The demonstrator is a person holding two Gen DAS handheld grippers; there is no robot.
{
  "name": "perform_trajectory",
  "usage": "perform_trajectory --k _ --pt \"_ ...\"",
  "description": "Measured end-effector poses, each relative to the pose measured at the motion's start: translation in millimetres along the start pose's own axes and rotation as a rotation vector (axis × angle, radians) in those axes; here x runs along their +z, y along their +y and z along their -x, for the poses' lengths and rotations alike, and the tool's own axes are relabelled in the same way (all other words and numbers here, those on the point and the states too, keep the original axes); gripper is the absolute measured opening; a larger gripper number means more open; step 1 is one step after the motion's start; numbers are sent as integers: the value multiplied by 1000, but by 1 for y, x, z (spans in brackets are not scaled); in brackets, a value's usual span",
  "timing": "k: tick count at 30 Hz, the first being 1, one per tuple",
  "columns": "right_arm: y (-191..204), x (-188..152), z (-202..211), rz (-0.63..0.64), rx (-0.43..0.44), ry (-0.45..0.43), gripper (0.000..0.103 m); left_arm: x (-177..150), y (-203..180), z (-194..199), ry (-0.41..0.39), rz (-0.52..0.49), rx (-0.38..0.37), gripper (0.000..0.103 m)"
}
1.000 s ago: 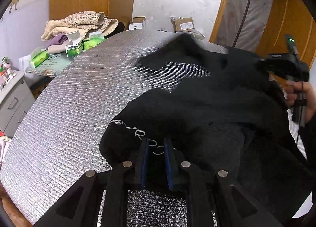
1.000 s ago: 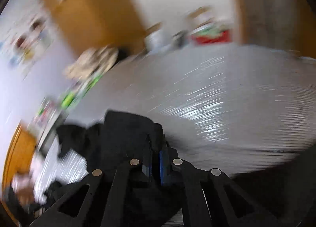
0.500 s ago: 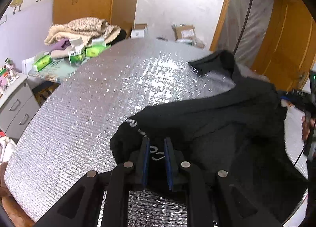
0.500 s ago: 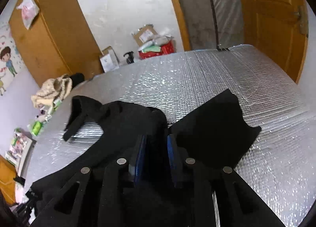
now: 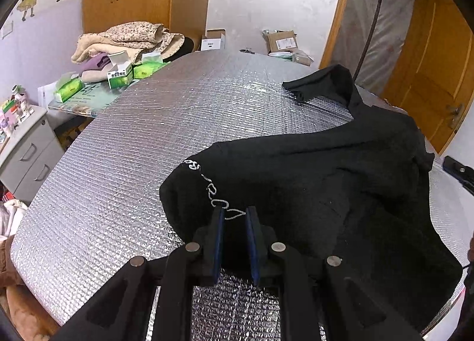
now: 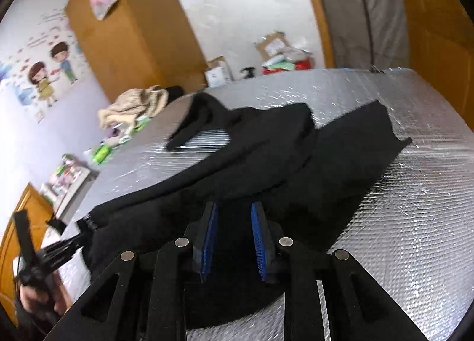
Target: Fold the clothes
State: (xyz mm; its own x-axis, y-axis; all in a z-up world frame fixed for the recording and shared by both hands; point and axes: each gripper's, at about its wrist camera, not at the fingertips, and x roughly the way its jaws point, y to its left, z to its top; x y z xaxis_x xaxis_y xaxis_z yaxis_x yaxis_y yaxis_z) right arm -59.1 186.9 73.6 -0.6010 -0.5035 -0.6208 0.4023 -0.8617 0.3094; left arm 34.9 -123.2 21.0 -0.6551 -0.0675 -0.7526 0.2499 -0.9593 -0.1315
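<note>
1. Black garment (image 5: 311, 187) lies spread across the silver quilted surface (image 5: 124, 163), mostly on its right half as the left wrist view shows it. One sleeve (image 5: 320, 86) reaches toward the far edge.
2. Left gripper (image 5: 232, 216): pads clamped on the garment's near edge, right at the white lettering (image 5: 207, 190). Same grip as a second ago, gap unchanged.
3. Right gripper (image 6: 234, 216): jaws stand apart over the black fabric and the blue pads (image 6: 257, 234) are not pressing on it. A second ago they were nearly together on a bunch of cloth; half a second ago they had already parted.
4. Garment change: a second ago it was heaped and partly lifted on the right side. Now it is pulled out flatter, with a clean upper edge running from the lettering toward the sleeve.
5. In the right wrist view a wide flap (image 6: 364, 145) lies flat on the surface to the right, further out than half a second ago.
6. That view is slightly blurred now, though far less than a second ago.
7. Background unchanged: blanket pile (image 5: 127, 38) and green boxes (image 5: 118, 74) by the far left edge.
</note>
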Motion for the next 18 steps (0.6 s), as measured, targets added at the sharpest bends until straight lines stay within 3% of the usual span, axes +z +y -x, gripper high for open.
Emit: perform_trajectory --k 6,10,18 --pt "22 2 51 41 95 -92 24 -5 -5 11 -9 -6 -6 16" --pt "32 4 80 63 110 -117 25 -7 -8 18 -23 -13 -14 16" --pt "37 -29 85 56 127 -34 25 -14 -7 28 -37 -19 -8 16"
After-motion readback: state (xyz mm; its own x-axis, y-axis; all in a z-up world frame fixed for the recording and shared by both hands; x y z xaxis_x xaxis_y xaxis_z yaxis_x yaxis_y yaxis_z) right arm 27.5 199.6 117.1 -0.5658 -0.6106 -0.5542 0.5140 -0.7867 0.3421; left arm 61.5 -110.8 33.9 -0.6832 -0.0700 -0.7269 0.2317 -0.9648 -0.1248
